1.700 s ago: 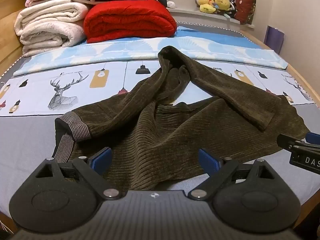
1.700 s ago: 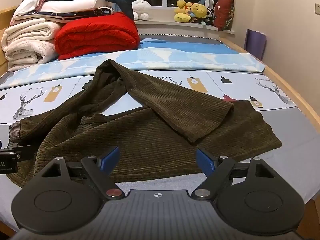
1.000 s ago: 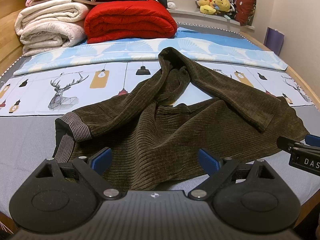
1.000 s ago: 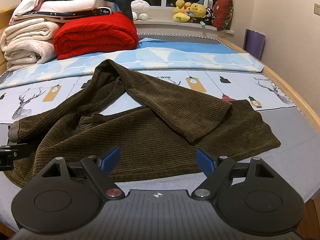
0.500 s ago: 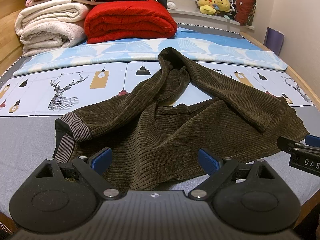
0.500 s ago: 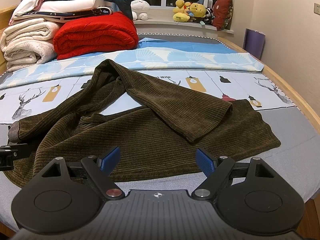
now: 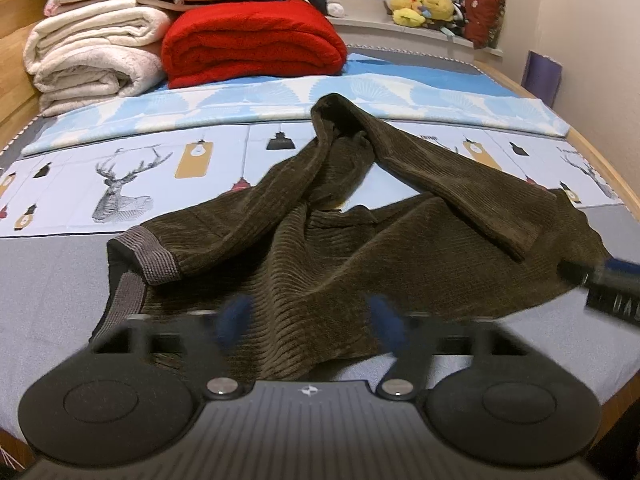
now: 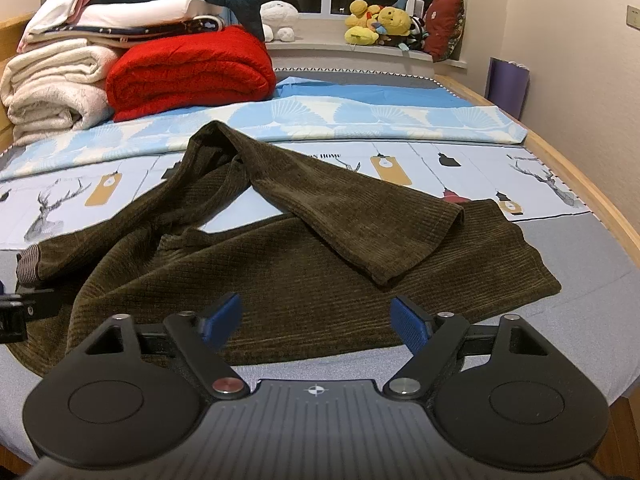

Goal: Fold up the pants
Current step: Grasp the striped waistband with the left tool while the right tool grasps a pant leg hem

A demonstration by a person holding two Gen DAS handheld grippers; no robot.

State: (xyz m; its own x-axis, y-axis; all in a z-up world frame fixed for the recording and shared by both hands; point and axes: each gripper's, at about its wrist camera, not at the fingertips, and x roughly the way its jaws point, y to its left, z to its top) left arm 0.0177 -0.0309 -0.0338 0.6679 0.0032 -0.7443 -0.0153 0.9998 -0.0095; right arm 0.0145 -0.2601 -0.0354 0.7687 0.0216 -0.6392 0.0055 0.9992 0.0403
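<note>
Dark olive corduroy pants (image 7: 360, 256) lie crumpled on the bed, one leg bent back over the other, with a grey ribbed band (image 7: 156, 256) at the left end. My left gripper (image 7: 310, 322) hovers at the pants' near edge. Its jaws are closing and its blue pads (image 7: 234, 320) are blurred; cloth lies below the gap, and nothing is pinched. In the right wrist view the pants (image 8: 300, 272) spread wide. My right gripper (image 8: 316, 320) is over their near hem with its jaws closing, the pads still apart from the cloth. Each gripper shows at the other view's edge: the right gripper (image 7: 600, 280) and the left gripper (image 8: 16, 308).
Folded white blankets (image 7: 92, 52) and a red blanket (image 7: 252, 44) are stacked at the head of the bed. Plush toys (image 8: 376, 20) sit on the windowsill. A wooden bed rim (image 8: 580, 184) runs along the right, and a purple bag (image 8: 508, 84) stands by the wall.
Both grippers' jaws have narrowed, the left more than the right, and its fingers now blur. The pants and both hands have stayed in place.
</note>
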